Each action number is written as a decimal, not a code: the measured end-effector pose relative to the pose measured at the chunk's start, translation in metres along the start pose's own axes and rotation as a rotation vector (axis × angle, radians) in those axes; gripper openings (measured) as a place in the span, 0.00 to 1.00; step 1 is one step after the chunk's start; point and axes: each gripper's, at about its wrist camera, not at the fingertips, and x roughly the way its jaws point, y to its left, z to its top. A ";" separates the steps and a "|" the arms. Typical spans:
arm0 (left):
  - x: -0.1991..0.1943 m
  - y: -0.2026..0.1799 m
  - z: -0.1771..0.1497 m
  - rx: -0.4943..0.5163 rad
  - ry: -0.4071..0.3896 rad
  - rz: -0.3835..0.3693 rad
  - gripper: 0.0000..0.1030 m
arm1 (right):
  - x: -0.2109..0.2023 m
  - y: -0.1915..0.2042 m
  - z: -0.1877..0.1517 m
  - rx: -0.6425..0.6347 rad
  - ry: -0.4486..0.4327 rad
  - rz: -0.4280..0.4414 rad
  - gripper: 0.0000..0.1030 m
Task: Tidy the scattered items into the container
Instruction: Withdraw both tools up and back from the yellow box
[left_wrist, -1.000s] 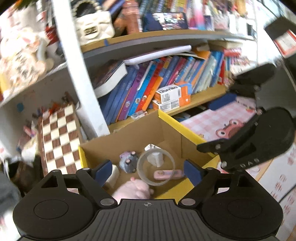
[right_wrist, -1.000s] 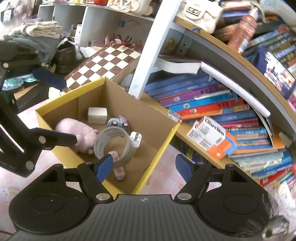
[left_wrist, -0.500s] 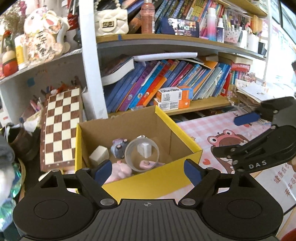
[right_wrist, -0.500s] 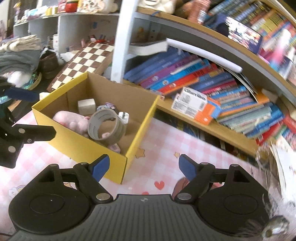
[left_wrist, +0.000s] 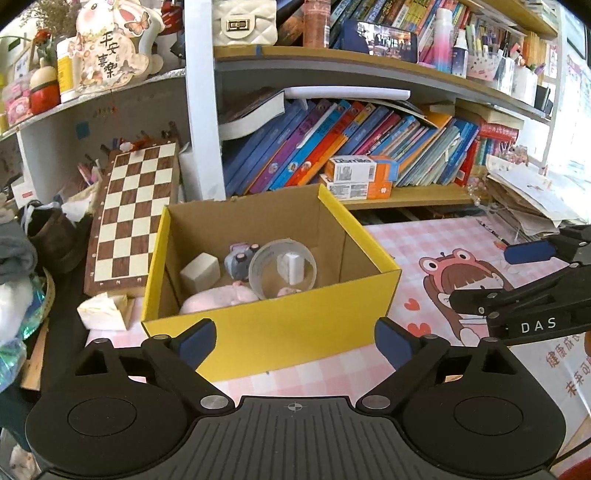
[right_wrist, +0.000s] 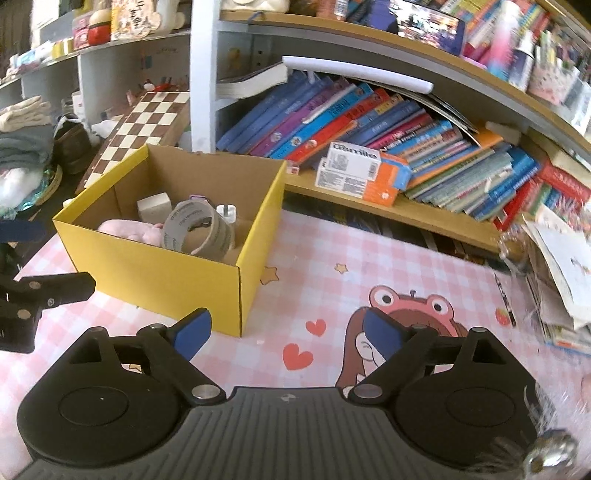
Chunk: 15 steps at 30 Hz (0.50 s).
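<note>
Left claw (left_wrist: 295, 341) and right claw (right_wrist: 284, 332) are opening, both empty; a careless swing could knock the yellow cardboard box (left_wrist: 280, 332), tipping the tape roll (right_wrist: 199, 232).

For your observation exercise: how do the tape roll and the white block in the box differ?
The tape roll is a hollow grey ring; the white block is a solid cube. The tape roll stands tilted on edge; the white block sits flat. The roll looks larger. Both lie inside the yellow box.
</note>
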 end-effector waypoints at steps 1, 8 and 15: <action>0.000 -0.001 -0.001 -0.002 0.002 0.002 0.92 | -0.001 -0.001 -0.002 0.010 0.000 -0.003 0.89; 0.003 -0.010 -0.008 -0.004 0.030 -0.006 0.93 | -0.006 -0.004 -0.012 0.054 -0.004 -0.020 0.93; 0.004 -0.014 -0.012 -0.012 0.043 -0.012 0.93 | -0.007 -0.004 -0.022 0.093 0.001 -0.038 0.98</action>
